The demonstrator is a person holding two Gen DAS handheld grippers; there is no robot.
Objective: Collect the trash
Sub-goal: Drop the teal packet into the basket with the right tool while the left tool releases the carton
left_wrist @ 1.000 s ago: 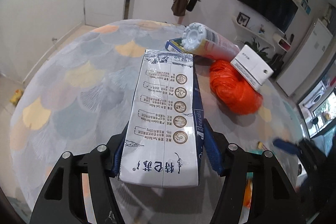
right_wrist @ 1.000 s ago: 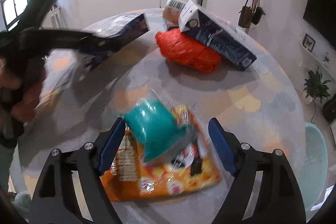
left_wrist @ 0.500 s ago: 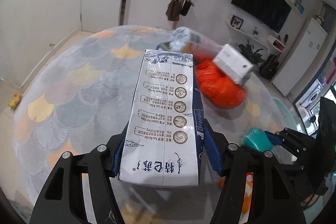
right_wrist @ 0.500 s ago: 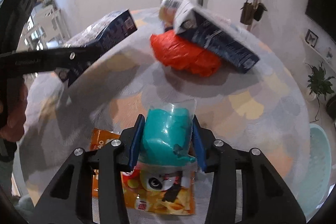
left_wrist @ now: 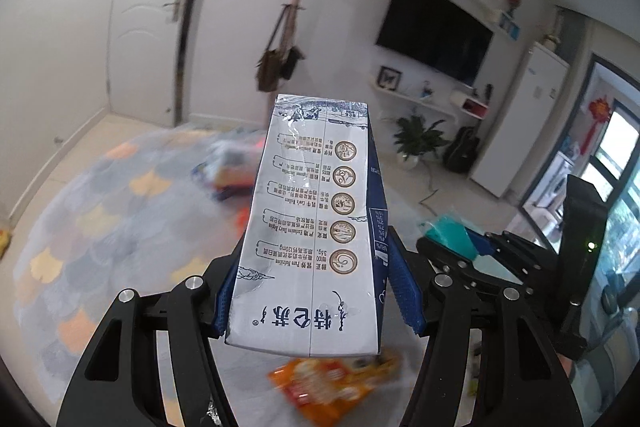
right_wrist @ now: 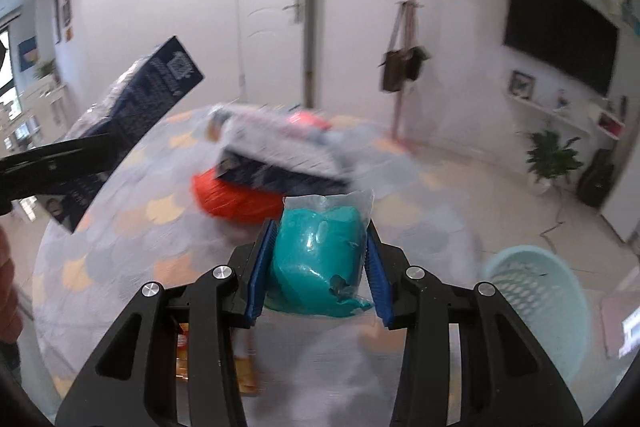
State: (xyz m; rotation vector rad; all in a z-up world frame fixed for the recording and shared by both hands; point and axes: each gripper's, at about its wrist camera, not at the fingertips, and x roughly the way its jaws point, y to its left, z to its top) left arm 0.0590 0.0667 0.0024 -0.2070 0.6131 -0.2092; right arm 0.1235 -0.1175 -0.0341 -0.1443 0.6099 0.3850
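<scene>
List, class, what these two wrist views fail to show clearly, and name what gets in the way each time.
- Left wrist view: the trash pile on the table is motion-blurred; the milk carton in the left tongs covers its right part.
- Left wrist view: the orange snack bag is blurred, its print unreadable.
- Right wrist view: the teal packet in the right tongs hides the table behind it.

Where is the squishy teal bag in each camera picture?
Left wrist view: the teal bag sits at the right edge of the middle, pinched in the right gripper, beside the milk carton.
Right wrist view: the teal bag is in the centre, low down, squeezed between the right gripper's blue pads.
Shared landmark: the brown handbag on the pink coat stand shows in both views.
</scene>
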